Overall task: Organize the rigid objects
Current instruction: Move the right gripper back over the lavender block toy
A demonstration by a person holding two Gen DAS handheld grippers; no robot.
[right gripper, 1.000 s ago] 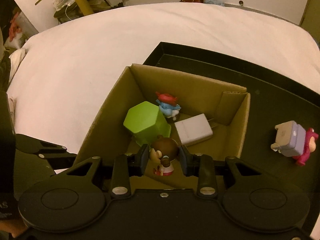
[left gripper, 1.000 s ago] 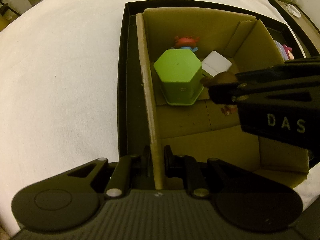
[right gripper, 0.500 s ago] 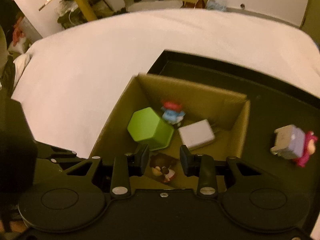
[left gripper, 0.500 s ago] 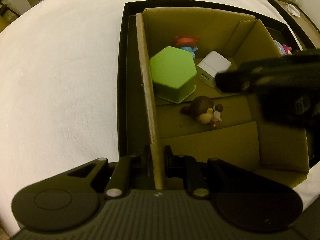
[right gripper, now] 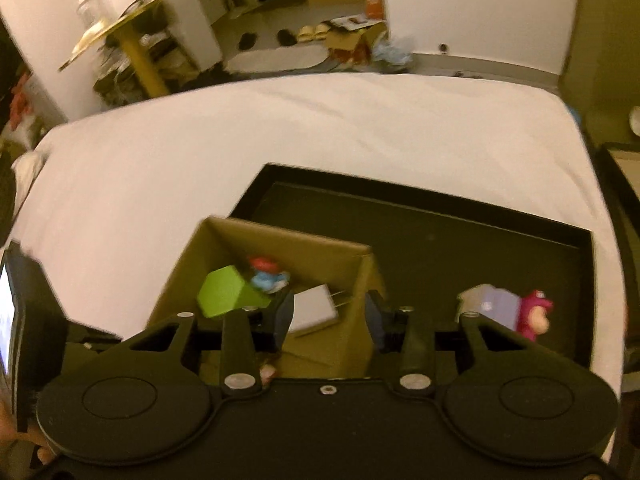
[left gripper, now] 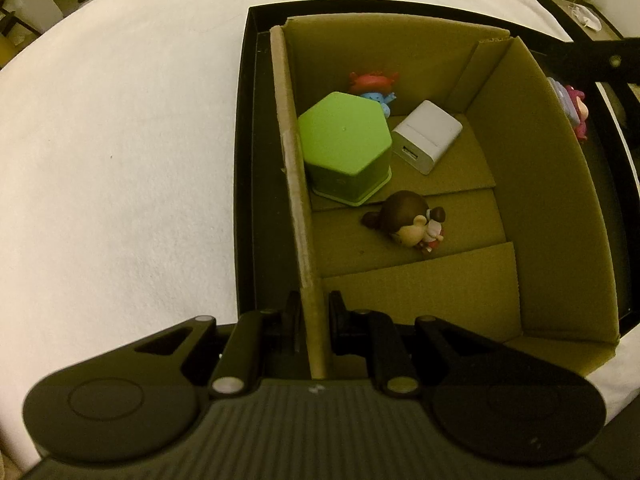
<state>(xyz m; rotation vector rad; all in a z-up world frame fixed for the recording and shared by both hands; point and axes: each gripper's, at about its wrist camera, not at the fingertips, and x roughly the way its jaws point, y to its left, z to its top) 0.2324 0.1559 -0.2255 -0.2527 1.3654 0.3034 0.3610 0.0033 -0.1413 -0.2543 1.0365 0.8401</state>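
With the left gripper (left gripper: 314, 312) clenched on the box (left gripper: 298, 200) wall and the right gripper's (right gripper: 329, 318) fingers released, the pink toy (right gripper: 530, 314) beside the box looks light, hard and lumpy, likely best pinched across its body.

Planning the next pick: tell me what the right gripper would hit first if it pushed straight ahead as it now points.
Probably the cardboard box: the open right gripper points at its right-hand wall and top edge, with the white charger just inside. Blur leaves depth unclear.

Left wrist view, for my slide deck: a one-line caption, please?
Left gripper clamps the cardboard box wall; doll lies inside.
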